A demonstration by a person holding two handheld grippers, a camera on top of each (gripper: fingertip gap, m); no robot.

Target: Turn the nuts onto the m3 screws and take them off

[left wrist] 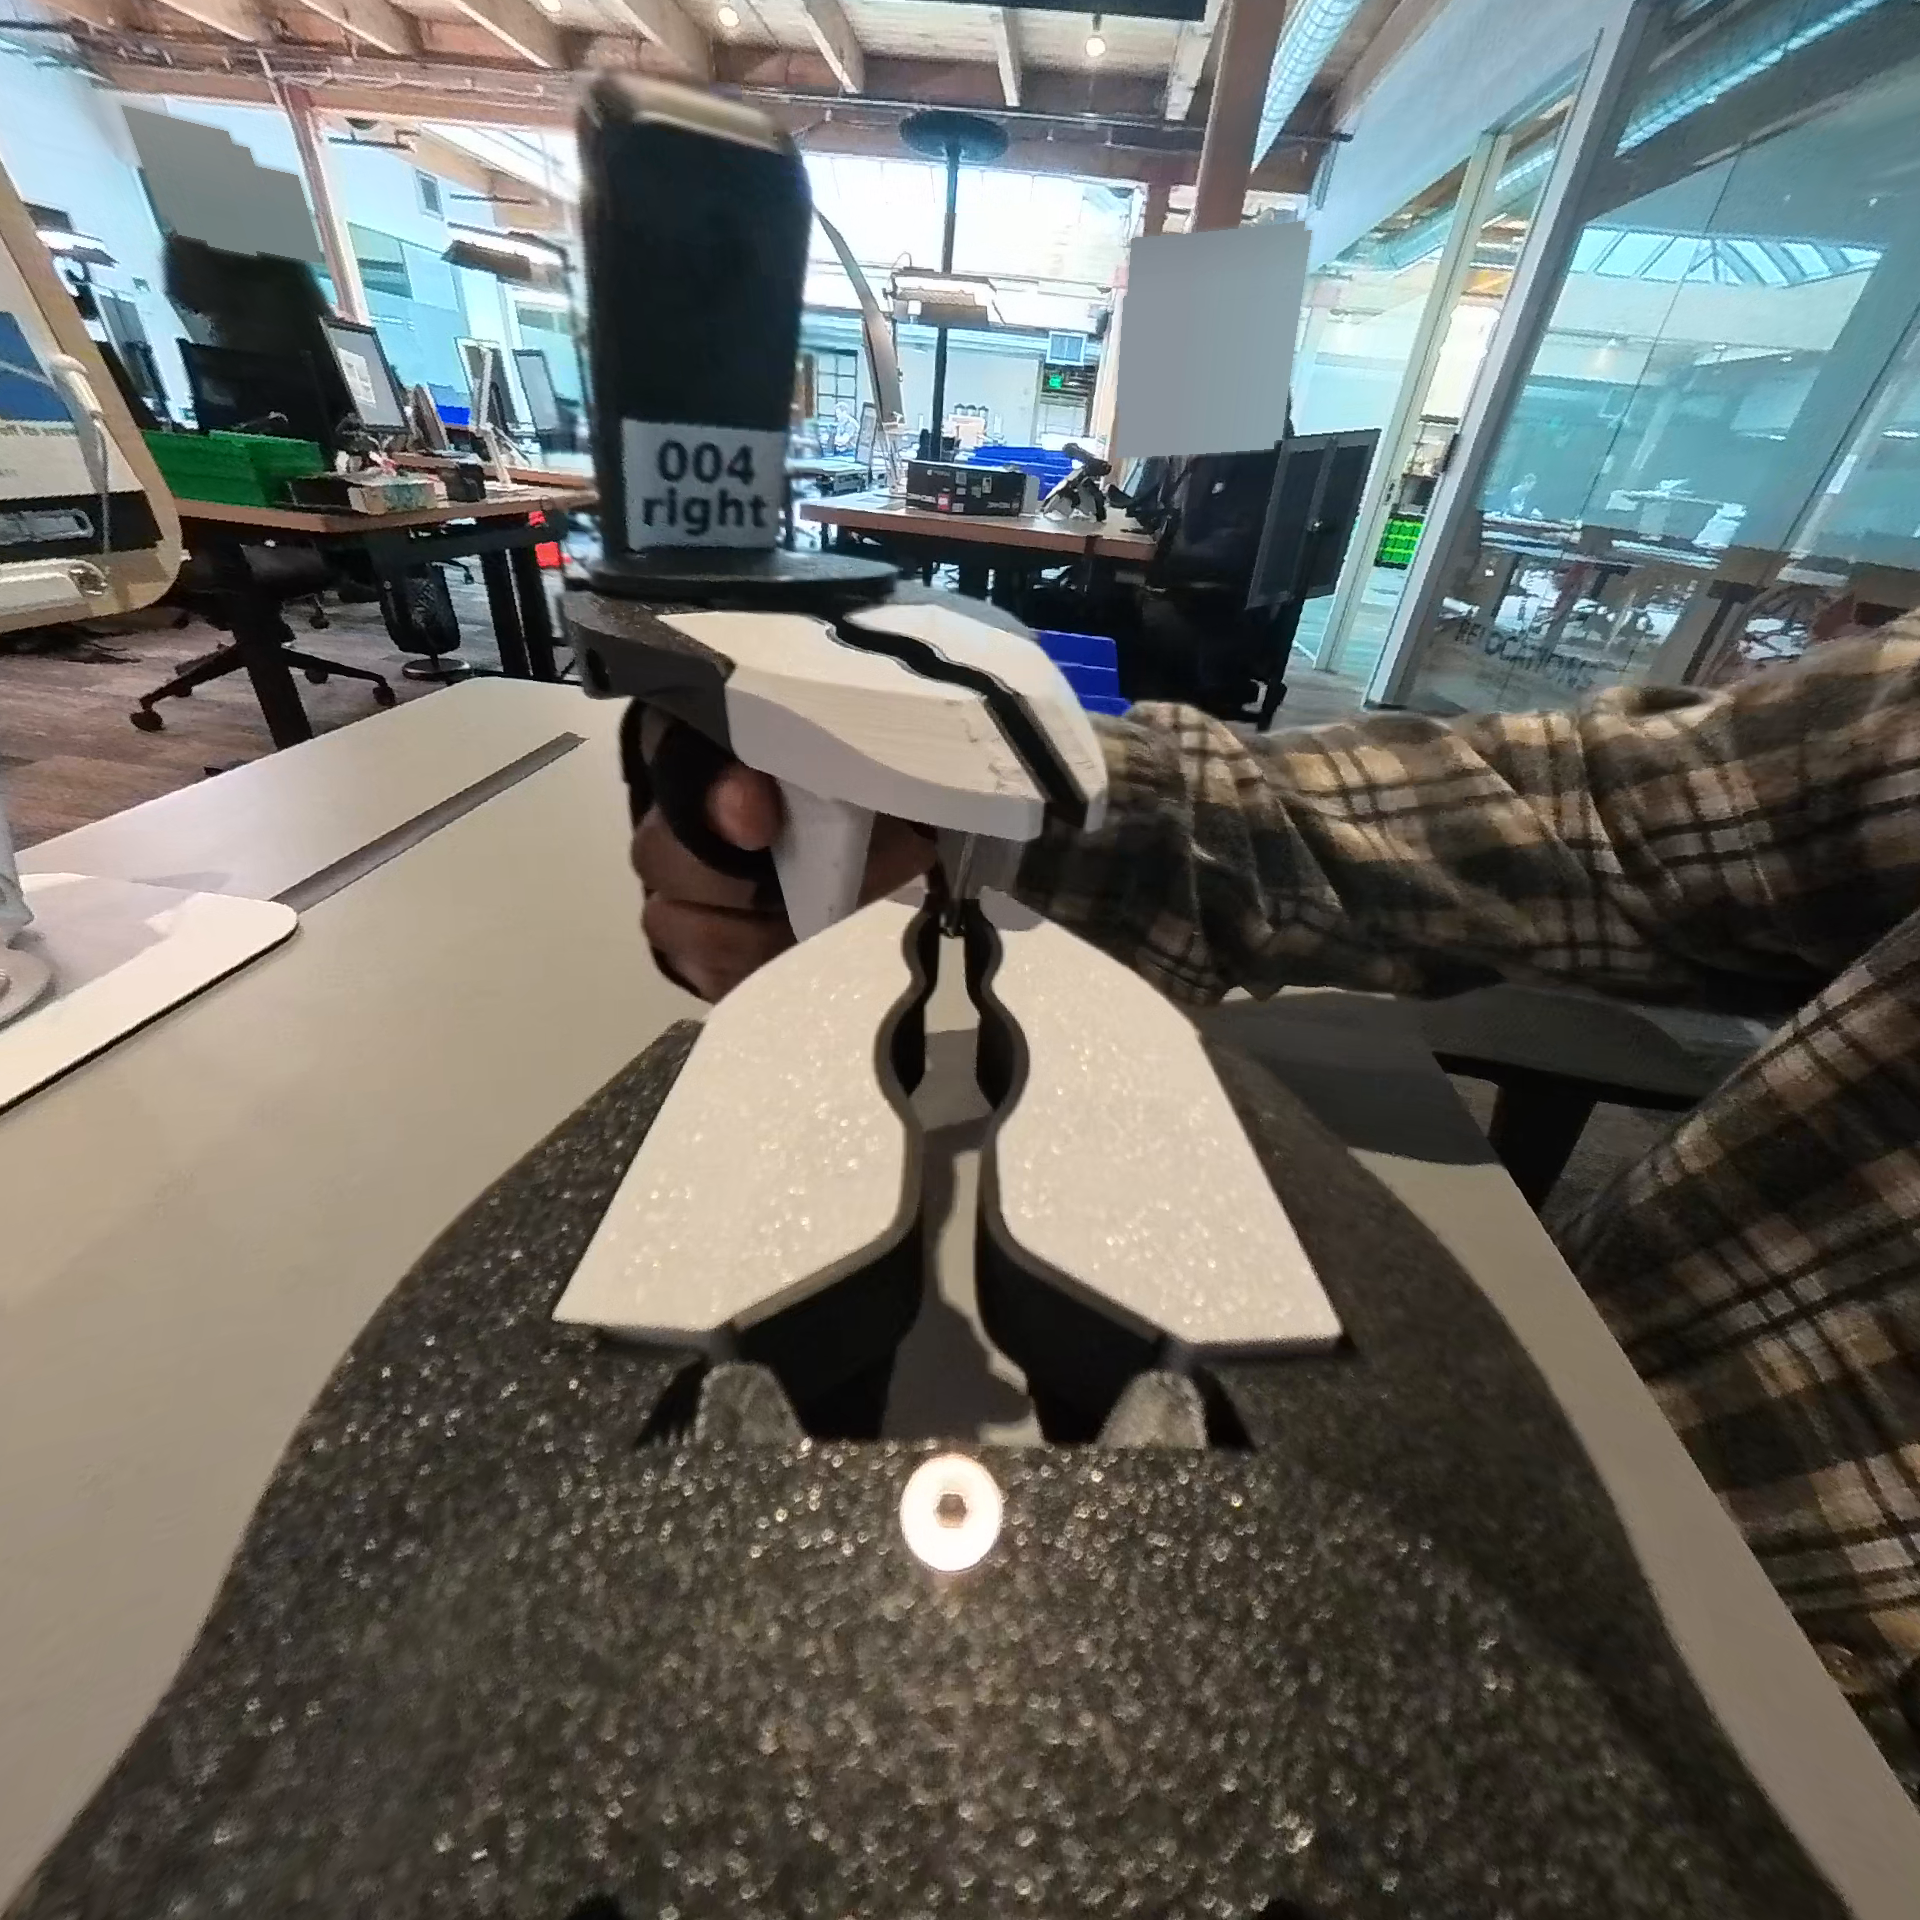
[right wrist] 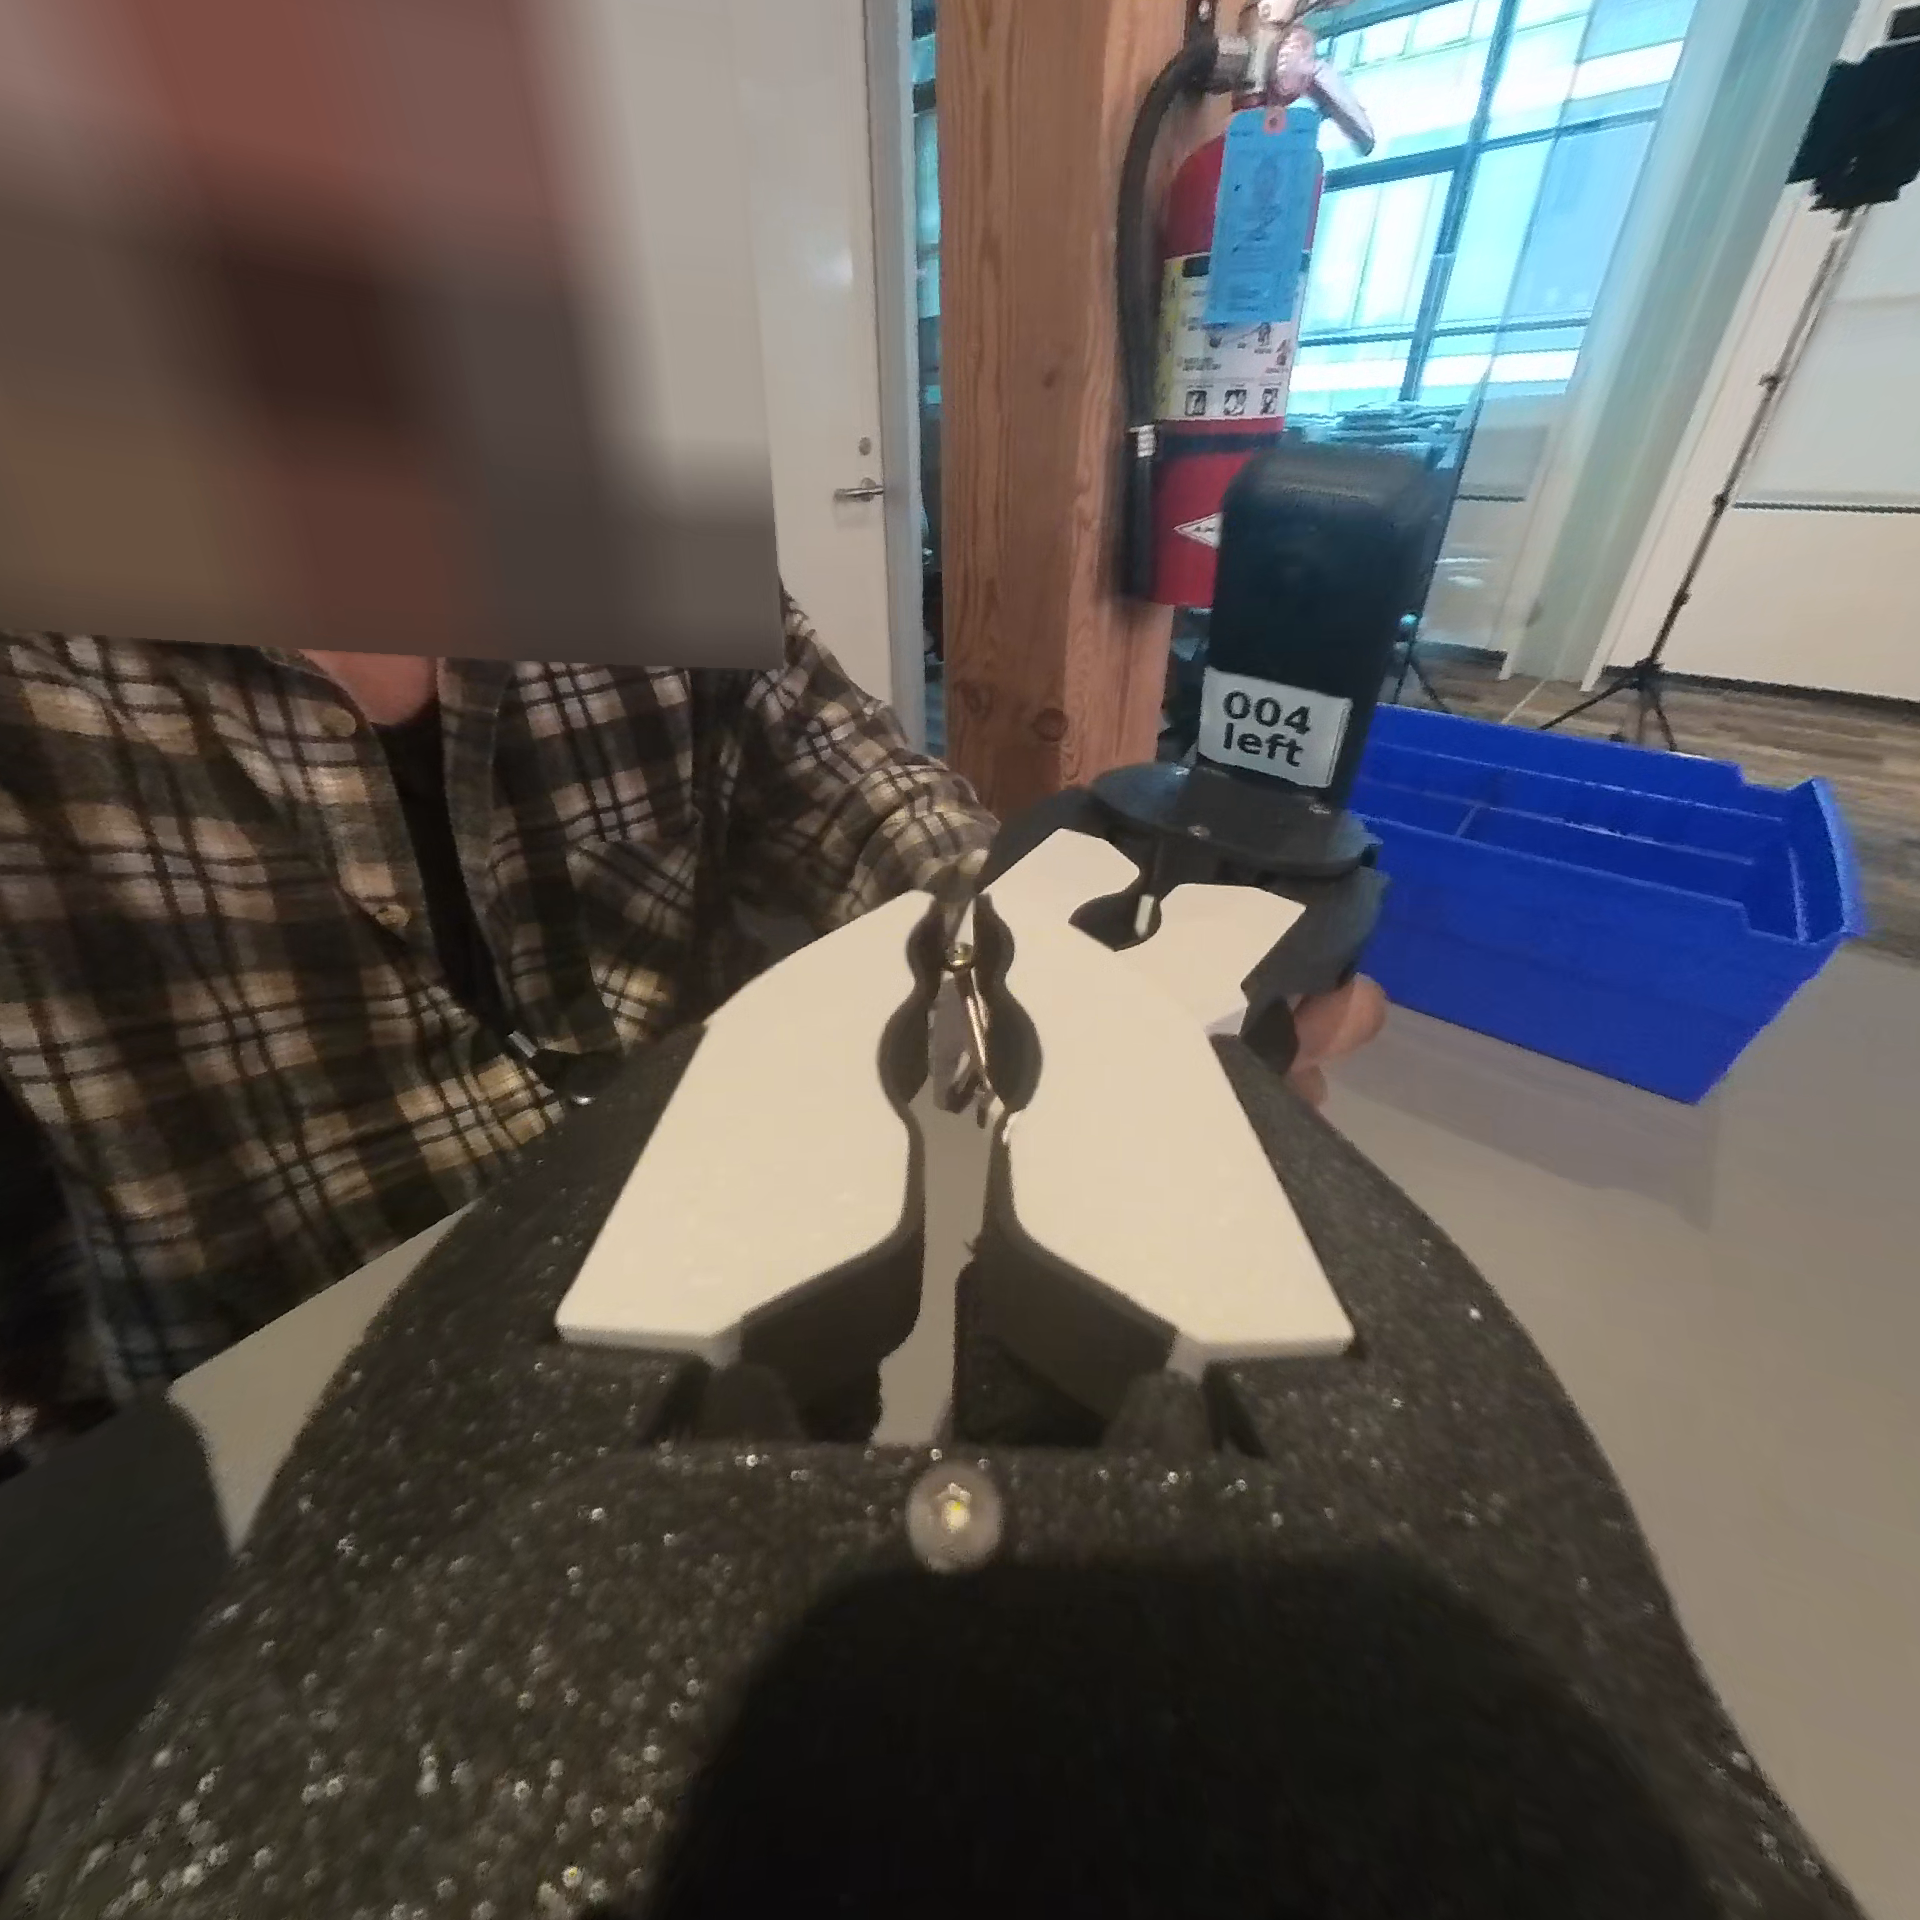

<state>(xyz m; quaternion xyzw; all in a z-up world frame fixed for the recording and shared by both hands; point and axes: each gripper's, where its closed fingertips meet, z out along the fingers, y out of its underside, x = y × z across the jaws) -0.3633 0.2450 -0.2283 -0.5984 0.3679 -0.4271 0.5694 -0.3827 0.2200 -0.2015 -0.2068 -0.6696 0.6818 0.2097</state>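
Observation:
A thin M3 screw [right wrist: 975,1029] hangs down from the tips of my right gripper [right wrist: 961,914], which is shut on its upper end. A small brass nut [right wrist: 964,951] sits on the screw just below those tips. In the left wrist view the screw [left wrist: 961,883] runs from the right gripper [left wrist: 1039,805], held by a hand, down into my left gripper [left wrist: 951,923]. My left gripper is shut at the nut's height, and the nut itself is hidden there. The left gripper also shows in the right wrist view [right wrist: 987,888], crossing in from the right. Both are held above the grey table [left wrist: 312,1143].
A blue plastic bin [right wrist: 1610,935] stands on the table to the right. A white pad [left wrist: 135,977] lies at the table's left edge. The person's plaid sleeve [left wrist: 1455,821] reaches in from the right, and the plaid torso [right wrist: 312,883] is close behind the grippers. My two grippers' fingertips are within a few centimetres of each other. From either gripper's tips it is about 30 centimetres to the plaid torso [right wrist: 312,883].

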